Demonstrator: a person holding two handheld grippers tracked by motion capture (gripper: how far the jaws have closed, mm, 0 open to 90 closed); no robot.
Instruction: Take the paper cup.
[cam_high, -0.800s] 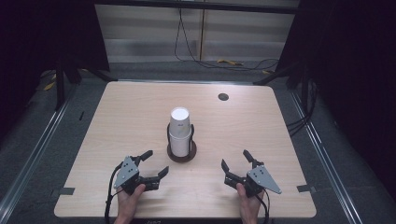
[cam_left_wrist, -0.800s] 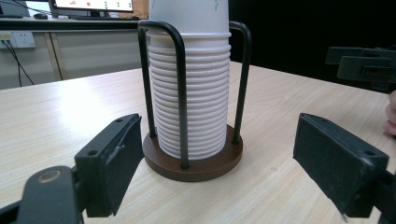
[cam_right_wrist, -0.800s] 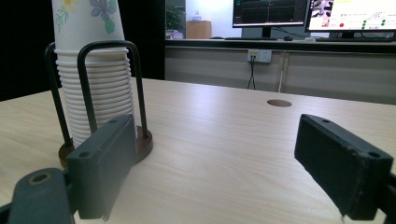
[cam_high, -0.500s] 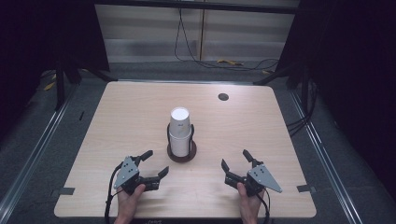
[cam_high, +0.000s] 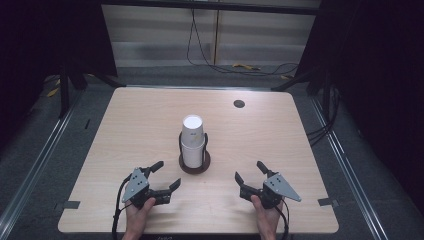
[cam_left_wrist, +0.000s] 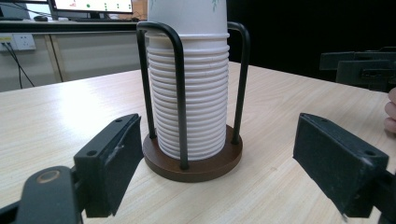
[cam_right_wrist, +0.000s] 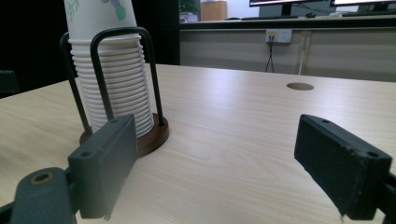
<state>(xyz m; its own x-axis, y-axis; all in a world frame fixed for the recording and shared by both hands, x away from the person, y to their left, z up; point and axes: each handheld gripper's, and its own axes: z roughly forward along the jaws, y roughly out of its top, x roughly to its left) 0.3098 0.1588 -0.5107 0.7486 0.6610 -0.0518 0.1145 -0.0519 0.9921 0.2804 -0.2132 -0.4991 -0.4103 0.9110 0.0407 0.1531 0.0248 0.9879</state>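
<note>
**Near the front edge: both grippers released, cup stack between and beyond them**

At the middle of the table (cam_high: 125, 125), slightly toward the front edge: a stack of white paper cups (cam_high: 192, 142), upside down, standing upright in a black wire holder (cam_high: 180, 145) on a round brown base (cam_high: 194, 167). Seen close in the left gripper view (cam_left_wrist: 189, 84) and at the left of the right gripper view (cam_right_wrist: 109, 70).

Close to the front edge, toward the left corner: left gripper (cam_high: 165, 176), held in a hand (cam_high: 137, 212), jaws spread wide, nothing between them, pointing toward the stack but apart from it.

Close to the front edge, toward the right corner: right gripper (cam_high: 248, 172), held in the other hand (cam_high: 265, 212), jaws likewise spread and released, gripping nothing, well short of the base.

Toward the far right corner: a small dark round hole (cam_high: 239, 103) in the tabletop.
</note>
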